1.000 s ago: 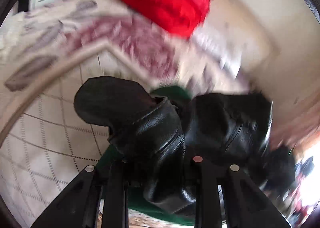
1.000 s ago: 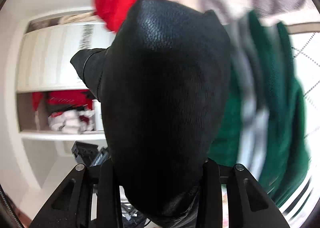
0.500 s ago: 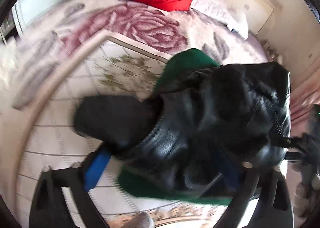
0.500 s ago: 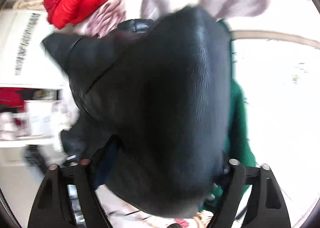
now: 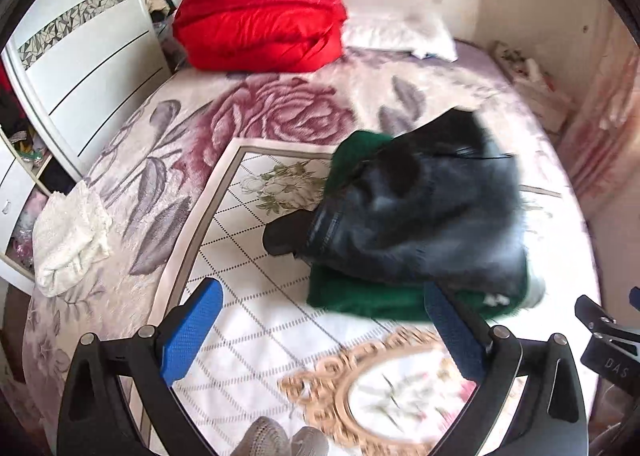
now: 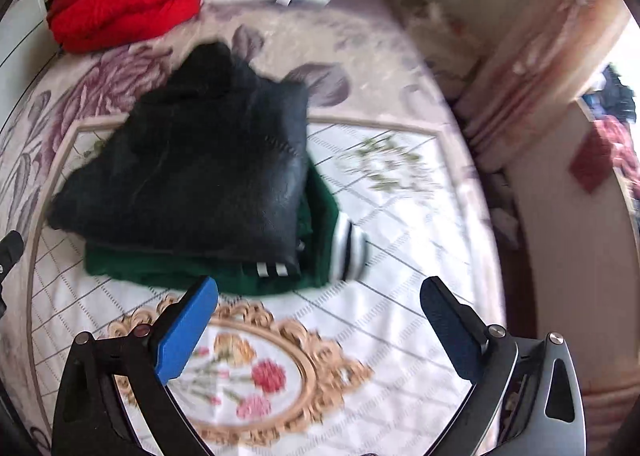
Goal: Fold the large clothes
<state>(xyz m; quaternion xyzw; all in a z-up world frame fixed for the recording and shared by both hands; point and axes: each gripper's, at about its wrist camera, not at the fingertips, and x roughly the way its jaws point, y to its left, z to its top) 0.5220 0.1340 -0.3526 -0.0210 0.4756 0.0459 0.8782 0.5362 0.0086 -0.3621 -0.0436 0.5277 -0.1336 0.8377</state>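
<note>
A folded black leather jacket (image 5: 420, 215) lies on top of a folded green garment (image 5: 360, 300) with a striped black-and-white cuff (image 6: 348, 252), on the patterned bed cover (image 5: 248, 296). The jacket (image 6: 192, 183) and green garment (image 6: 160, 272) also show in the right wrist view. My left gripper (image 5: 320, 332) is open and empty, just in front of the stack. My right gripper (image 6: 320, 320) is open and empty, also short of the stack. Neither touches the clothes.
A red quilt (image 5: 260, 11) and a white pillow (image 5: 400, 35) lie at the head of the bed. A white towel (image 5: 68, 236) sits at the left edge beside a white wardrobe (image 5: 80, 47). A pink curtain (image 6: 540, 55) hangs to the right.
Both grippers held the black jacket a second ago, opened and let it down onto the green garment, then drew back from the stack.
</note>
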